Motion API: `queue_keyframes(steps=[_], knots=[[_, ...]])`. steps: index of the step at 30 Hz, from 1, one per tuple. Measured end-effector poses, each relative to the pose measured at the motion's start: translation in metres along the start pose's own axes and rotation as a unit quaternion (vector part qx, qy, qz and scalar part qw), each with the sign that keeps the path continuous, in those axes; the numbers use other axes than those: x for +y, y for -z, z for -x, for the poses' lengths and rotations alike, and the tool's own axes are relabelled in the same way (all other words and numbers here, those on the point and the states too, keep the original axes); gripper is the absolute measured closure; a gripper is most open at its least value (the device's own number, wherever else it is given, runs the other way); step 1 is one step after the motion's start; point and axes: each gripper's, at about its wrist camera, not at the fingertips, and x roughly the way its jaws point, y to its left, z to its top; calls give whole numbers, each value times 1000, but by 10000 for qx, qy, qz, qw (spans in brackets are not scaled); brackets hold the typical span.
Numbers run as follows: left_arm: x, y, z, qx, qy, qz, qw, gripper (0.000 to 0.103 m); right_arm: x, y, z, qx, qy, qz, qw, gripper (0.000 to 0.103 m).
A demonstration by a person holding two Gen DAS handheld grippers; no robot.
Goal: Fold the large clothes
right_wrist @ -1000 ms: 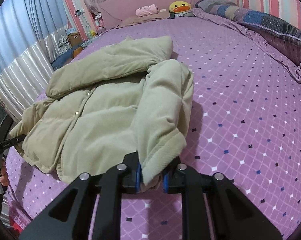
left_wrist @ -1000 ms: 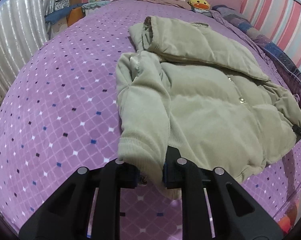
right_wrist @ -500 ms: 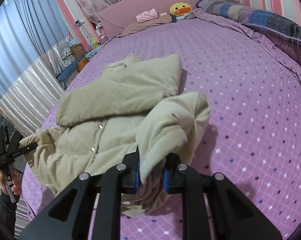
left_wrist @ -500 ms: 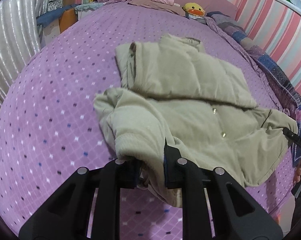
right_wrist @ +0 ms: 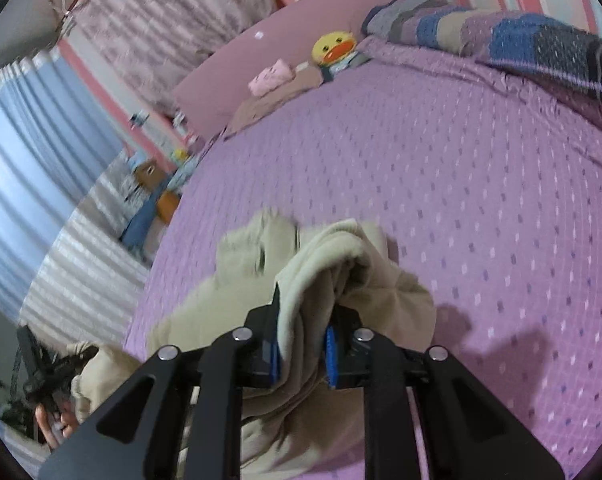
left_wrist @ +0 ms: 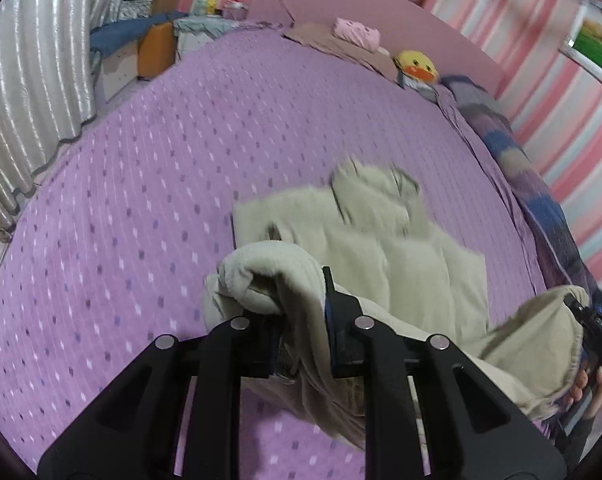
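Here the left hand-held gripper (left_wrist: 301, 320) is clamped on a thick bunch of the beige jacket (left_wrist: 405, 264), a rolled hem bulging over its left finger. The right hand-held gripper (right_wrist: 301, 336) likewise pinches a fold of the same jacket (right_wrist: 341, 280) between its blue-lined pads. The gripped near edge is raised off the bed (left_wrist: 141, 200), while the far part, collar included, lies on the purple dotted bedspread. Beyond it, at the far end by the pink headboard (left_wrist: 381, 8), sit a yellow duck toy (left_wrist: 415, 66) and a pink cloth (left_wrist: 357, 32). A patchwork blanket (left_wrist: 529, 184) runs along the bed's right side.
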Motion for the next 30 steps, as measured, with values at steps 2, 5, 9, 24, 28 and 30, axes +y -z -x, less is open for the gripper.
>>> queue_keyframes(steps=[2, 5, 9, 24, 28, 30], knots=[[-5, -28, -15, -10, -53, 84, 10000, 87, 17, -24, -21, -66, 169, 70, 9998, 86], [-6, -67, -45, 23, -271, 316, 9991, 87, 35, -55, -57, -103, 547, 244, 9981, 86], [-4, -106, -94, 76, -659, 431, 9969, 86, 40, -88, -115, -51, 1038, 260, 9942, 86], [-2, -126, -259, 422, -1703, 202, 9843, 82, -2, -94, -310, 866, 1886, 386, 9775, 84], [3, -131, -283, 513, -1735, 208, 9833, 82, -10, -98, -330, 960, 1815, 167, 9785, 83], [3, -132, -294, 553, -1739, 232, 9829, 81, -12, -99, -340, 1007, 1817, 82, 9782, 82]])
